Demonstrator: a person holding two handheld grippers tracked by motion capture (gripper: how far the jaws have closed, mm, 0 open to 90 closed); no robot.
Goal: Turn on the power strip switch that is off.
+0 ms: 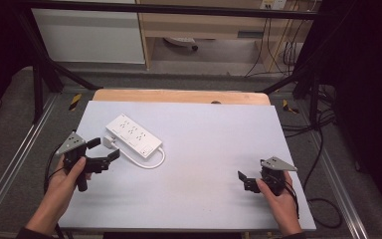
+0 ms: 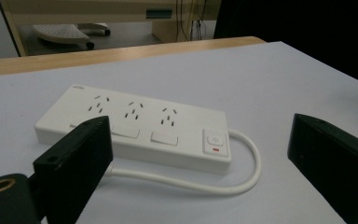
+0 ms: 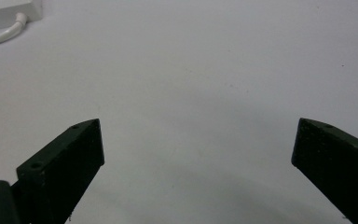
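Observation:
A white power strip (image 1: 133, 133) with several sockets lies flat on the left half of the white table (image 1: 204, 149). Its white cable (image 1: 151, 162) loops round to a plug (image 1: 110, 143) beside the strip's near end. My left gripper (image 1: 104, 148) is open just in front of the plug, pointing at the strip. In the left gripper view the strip (image 2: 135, 126) fills the space between the wide-apart jaws, and the cable (image 2: 242, 182) runs behind the left jaw. My right gripper (image 1: 246, 181) is open near the front right, with bare table between its jaws (image 3: 198, 140).
A wooden strip (image 1: 179, 95) borders the table's far edge. A black frame and grey floor surround the table, with cables (image 1: 323, 149) on the floor at the right. A corner of the power strip (image 3: 9, 11) shows at the top left of the right gripper view.

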